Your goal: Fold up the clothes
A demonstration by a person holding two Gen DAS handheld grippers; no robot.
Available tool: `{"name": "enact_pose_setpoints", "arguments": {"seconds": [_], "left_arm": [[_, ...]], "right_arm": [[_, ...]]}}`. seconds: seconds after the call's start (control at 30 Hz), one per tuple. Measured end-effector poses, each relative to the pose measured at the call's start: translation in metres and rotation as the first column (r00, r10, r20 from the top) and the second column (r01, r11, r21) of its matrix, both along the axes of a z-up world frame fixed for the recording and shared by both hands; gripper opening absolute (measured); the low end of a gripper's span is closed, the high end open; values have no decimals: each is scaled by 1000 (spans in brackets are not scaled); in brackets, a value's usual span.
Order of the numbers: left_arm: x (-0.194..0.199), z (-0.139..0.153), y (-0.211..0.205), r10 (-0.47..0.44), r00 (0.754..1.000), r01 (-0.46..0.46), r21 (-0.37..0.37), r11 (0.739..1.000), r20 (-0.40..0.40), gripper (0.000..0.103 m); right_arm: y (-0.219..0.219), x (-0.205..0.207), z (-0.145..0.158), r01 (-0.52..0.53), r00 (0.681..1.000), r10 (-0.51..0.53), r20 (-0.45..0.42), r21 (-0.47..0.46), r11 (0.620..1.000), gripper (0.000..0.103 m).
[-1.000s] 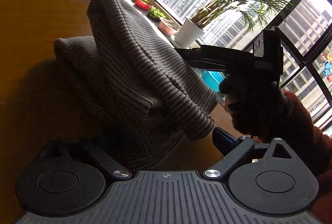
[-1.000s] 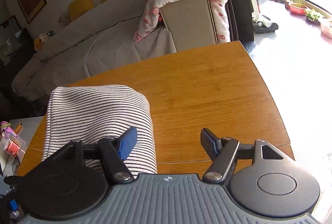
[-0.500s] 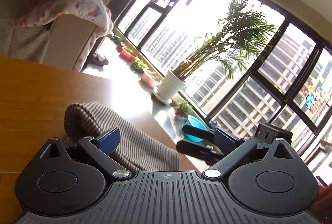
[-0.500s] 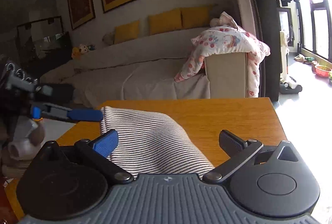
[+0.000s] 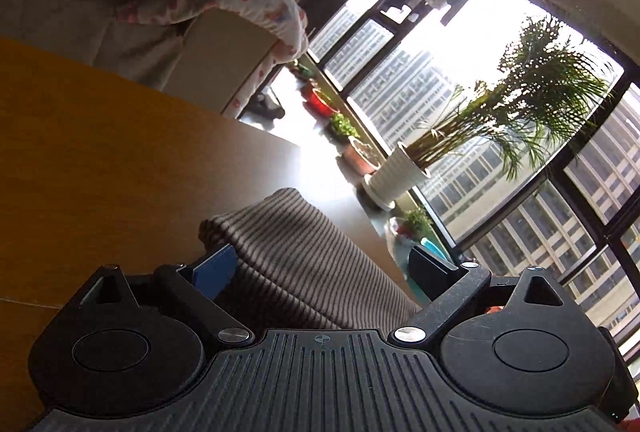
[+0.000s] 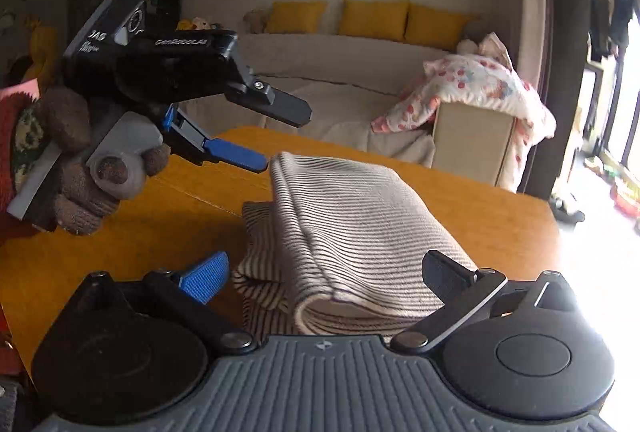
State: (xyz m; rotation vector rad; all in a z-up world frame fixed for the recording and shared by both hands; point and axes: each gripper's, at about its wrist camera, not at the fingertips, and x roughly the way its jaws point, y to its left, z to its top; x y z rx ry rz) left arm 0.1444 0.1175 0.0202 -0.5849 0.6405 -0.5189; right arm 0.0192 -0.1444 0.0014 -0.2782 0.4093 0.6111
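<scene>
A folded striped knit garment lies on the wooden table. In the left wrist view it shows as a brown-striped bundle between the fingers. My left gripper is open and sits just above and behind the garment; it also shows in the right wrist view, lifted off the table to the garment's left, jaws apart and empty. My right gripper is open, with its fingers on either side of the garment's near folded edge, holding nothing.
A sofa with yellow cushions and a floral blanket stands beyond the table. A large window, a potted palm and small pots line the floor past the table's far edge.
The left gripper let go of the lifted garment, which now lies folded on the table. Both grippers pulled back and tilted upward; the left gripper came into the right wrist view.
</scene>
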Motion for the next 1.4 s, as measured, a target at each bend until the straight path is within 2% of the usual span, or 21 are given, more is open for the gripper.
{"name": "enact_pose_setpoints", "arguments": {"seconds": [0.1,0.17,0.2,0.23,0.27,0.33,0.4,0.43,0.53,0.63,0.67,0.73,0.8,0.9,0.93,1.0,1.07,1.1,1.23,1.37,1.4], "left_arm": [[-22,4,5,42,999,-41,-10,999,10,98],[-28,2,7,60,998,-60,-17,998,-5,98],[-31,0,8,66,998,-67,-12,998,-14,98],[-33,-1,9,70,997,-70,-2,998,-16,98],[-36,-1,11,74,997,-74,9,997,-19,98],[-39,-3,16,86,996,-85,18,996,-25,98],[-42,-7,21,101,994,-100,16,995,-33,98],[-41,-9,22,107,993,-106,4,994,-42,98],[-37,-19,19,109,991,-111,-18,994,-75,98],[-35,-26,6,77,992,-78,-3,997,-96,94],[-36,-27,2,64,994,-64,4,998,-94,88],[-37,-30,-5,37,995,-35,17,999,-91,75],[-37,-32,-7,20,996,-19,18,1000,-86,67],[-35,-31,-12,-1,997,1,-7,1000,-80,62],[-35,-30,-14,-7,997,6,-13,1000,-76,62],[-34,-28,-19,-26,997,24,-22,999,-68,62],[-32,-30,-23,-35,997,34,-12,999,-74,61],[-29,-34,-23,-33,996,32,-11,999,-88,58],[-22,-48,-21,-24,990,19,-32,999,-137,51],[-21,-52,-21,-29,989,24,-37,999,-146,50],[-20,-54,-21,-28,988,22,-39,999,-150,47]], "right_arm": [[31,-20,-21,-69,991,88,100,-184,980,103],[46,-21,-37,-65,986,101,129,-262,963,103],[48,-19,-40,-51,987,91,136,-270,962,100],[47,-14,-37,-40,990,73,124,-248,968,89],[39,-8,-30,-30,995,48,92,-187,982,84],[23,4,-16,0,1000,2,29,-76,997,67],[6,15,-5,40,999,-39,-26,17,999,67],[6,15,-6,46,999,-46,-16,1,999,67],[23,3,-18,30,997,-18,81,-150,988,69],[36,1,-28,55,987,-18,162,-231,971,67],[36,-2,-28,80,978,-29,206,-242,967,65],[37,-10,-26,123,956,-44,289,-264,957,54],[42,-16,-29,161,934,-38,356,-323,932,54],[44,-10,-43,157,942,-27,335,-368,916,71],[45,-8,-48,155,945,-24,326,-383,911,70],[39,-5,-42,143,949,-29,313,-347,927,69],[31,-4,-34,136,947,-28,319,-321,937,44],[30,-4,-30,147,937,-23,348,-335,931,27],[25,-21,4,128,898,33,439,-334,934,21],[39,-57,3,0,870,224,440,-455,891,21],[43,-60,-6,-30,883,248,400,-478,878,21]]}}
